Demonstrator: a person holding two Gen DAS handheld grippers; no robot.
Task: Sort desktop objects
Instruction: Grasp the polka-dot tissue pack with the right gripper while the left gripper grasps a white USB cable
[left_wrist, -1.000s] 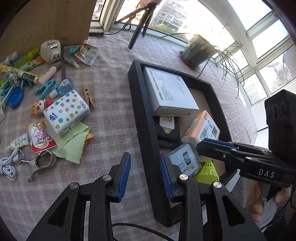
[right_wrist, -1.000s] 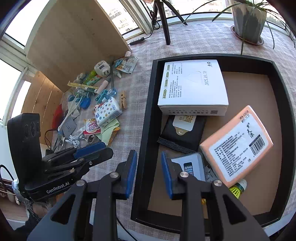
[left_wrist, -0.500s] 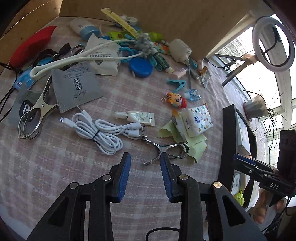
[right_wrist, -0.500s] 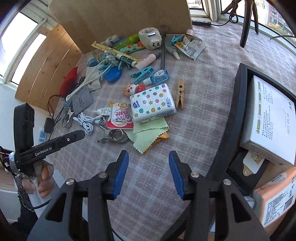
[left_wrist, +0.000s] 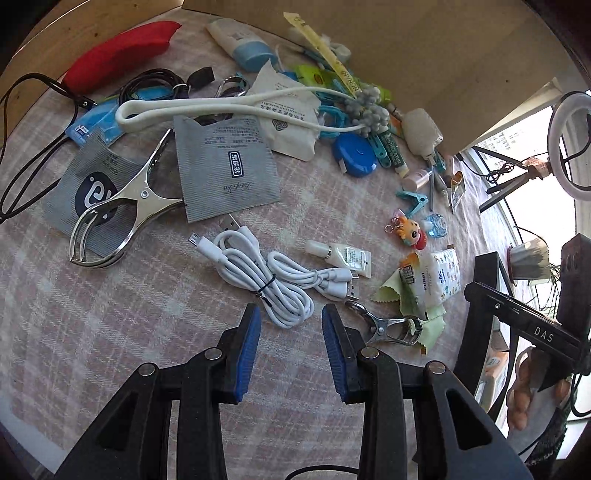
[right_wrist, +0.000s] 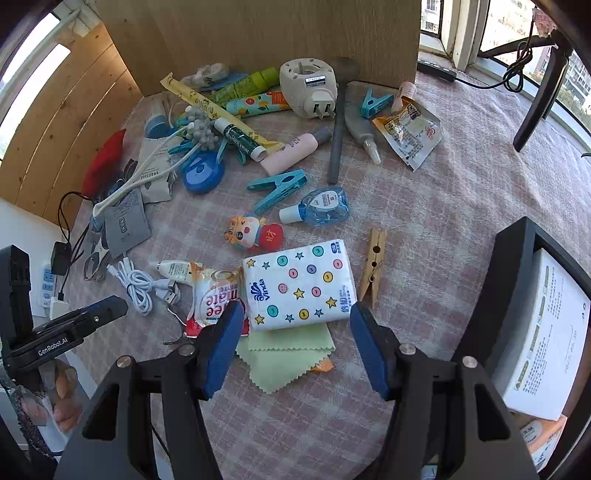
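The right gripper is opening wide above one star-printed white tissue pack, gripping nothing. The left gripper, jaws opening and empty, hovers by one bundled white cable. Two steel clips lie left and right of it.

Right gripper: jaws opening, nothing pressed between them, poised over a tissue pack that lay on a green cloth. Beside the pack: coffee sachet, wooden clothespin, white cable. Black tray at right held a white box.
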